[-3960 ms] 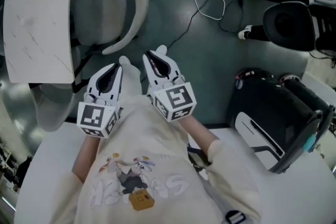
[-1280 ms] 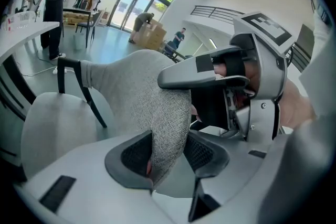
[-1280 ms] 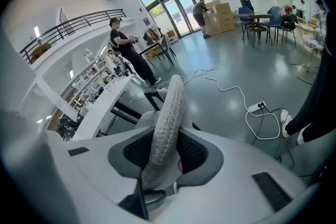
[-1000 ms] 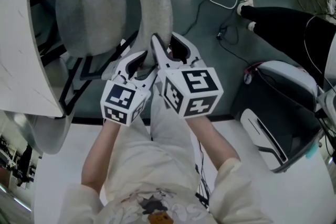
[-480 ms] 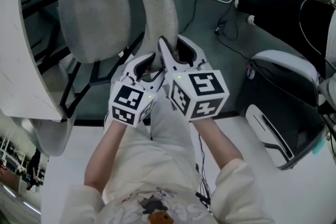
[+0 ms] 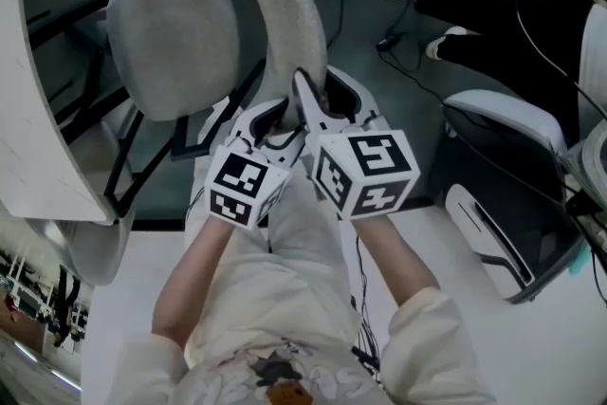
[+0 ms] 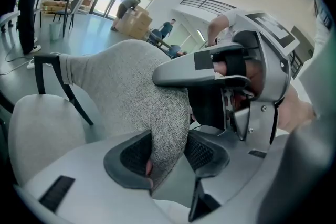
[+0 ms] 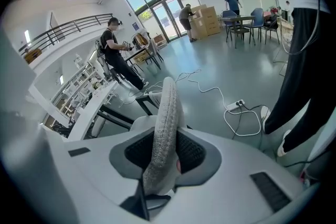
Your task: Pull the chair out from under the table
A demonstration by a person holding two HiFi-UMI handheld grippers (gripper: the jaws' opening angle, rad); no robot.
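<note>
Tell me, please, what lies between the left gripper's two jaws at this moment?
The chair's grey fabric backrest lies there, pinched between the left gripper's dark pads, as the left gripper view shows.

The chair (image 6: 171, 43) has a grey fabric seat and a curved grey backrest (image 6: 285, 5) on a black frame. It stands upright, its seat just outside the white table's (image 6: 38, 138) edge, with the backrest on the side away from the table.
</note>
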